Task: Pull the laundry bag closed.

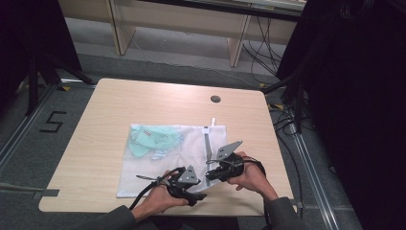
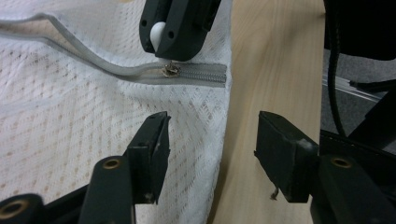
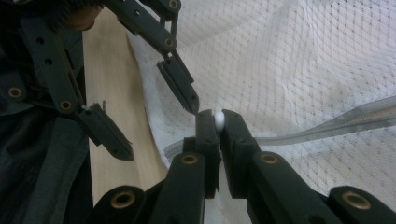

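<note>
A white mesh bag [image 1: 143, 167] lies flat on the table with a green garment [image 1: 153, 139] inside it. Its grey zipper [image 2: 201, 74] ends at the bag's near right corner. My right gripper [image 3: 218, 119] is shut on the white zipper pull [image 3: 218, 120], just above the metal slider [image 2: 171, 70]. My left gripper [image 2: 210, 135] stands open right in front of it. One of its jaws is over the mesh, the other over bare table, and the bag's side edge [image 2: 226, 121] runs between them untouched. In the high view both grippers [image 1: 201, 184] [image 1: 210, 175] meet at that corner.
The wooden table [image 1: 119, 100] has a round cable hole [image 1: 215, 99] at the back. The table's front edge runs just under the person's hands. Black cables and dark stands surround the table on the floor.
</note>
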Available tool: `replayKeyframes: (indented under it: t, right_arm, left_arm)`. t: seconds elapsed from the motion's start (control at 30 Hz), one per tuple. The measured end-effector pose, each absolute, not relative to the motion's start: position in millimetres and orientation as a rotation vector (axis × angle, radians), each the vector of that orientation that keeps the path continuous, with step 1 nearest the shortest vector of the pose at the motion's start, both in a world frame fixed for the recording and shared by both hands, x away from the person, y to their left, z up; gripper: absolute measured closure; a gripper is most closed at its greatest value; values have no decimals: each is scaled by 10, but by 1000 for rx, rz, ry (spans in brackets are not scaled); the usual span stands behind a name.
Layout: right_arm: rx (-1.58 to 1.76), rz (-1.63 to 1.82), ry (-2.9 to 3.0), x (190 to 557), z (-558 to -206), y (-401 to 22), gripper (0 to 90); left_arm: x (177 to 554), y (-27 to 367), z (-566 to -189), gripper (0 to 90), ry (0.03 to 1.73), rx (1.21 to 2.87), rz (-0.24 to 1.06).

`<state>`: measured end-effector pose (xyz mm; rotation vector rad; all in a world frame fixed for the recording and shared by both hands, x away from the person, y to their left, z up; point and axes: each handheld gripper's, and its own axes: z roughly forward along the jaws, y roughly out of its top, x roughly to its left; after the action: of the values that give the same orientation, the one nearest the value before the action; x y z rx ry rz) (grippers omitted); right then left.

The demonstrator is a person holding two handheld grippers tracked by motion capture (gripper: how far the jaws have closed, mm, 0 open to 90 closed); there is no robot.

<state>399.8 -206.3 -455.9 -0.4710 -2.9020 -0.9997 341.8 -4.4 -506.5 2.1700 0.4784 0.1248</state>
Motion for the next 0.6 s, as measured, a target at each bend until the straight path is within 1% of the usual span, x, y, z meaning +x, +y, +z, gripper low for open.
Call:
replayKeyframes:
  t: [0.03,0.1,0.2,0.23,0.33,0.37,0.47,0.5,0.6]
  right_arm:
    - [-470,-998,-2901,3998,-4559,-2064,868]
    - [-500,-988,-2889,3984,-4556,-2062,867]
    - [-499,-987,-2893,3982,-4555,-2058,868]
    - [-499,-986,-2893,3981,-4556,-2057,867]
    - [-496,-983,-2893,3983,-4556,-2057,867]
    - [-491,-987,-2899,3991,-4556,-2061,867]
    - [-469,-995,-2916,4004,-4562,-2064,868]
    - [-468,-996,-2911,4003,-4560,-2065,867]
    - [-486,-973,-2916,3999,-4567,-2074,868]
  left_arm:
    - [3413,-54,-5076,480,491,2167,120]
    - [3412,-63,-5084,556,488,2170,115]
    - [3425,-66,-5095,644,462,2185,142]
    - [3421,-72,-5100,704,461,2179,137]
    - [3426,-76,-5107,771,451,2178,135]
    - [3429,-75,-5106,771,446,2179,140]
    - [3438,-68,-5099,858,422,2184,151]
    - [3454,-63,-5097,875,390,2192,163]
    - [3446,-67,-5115,886,405,2188,151]
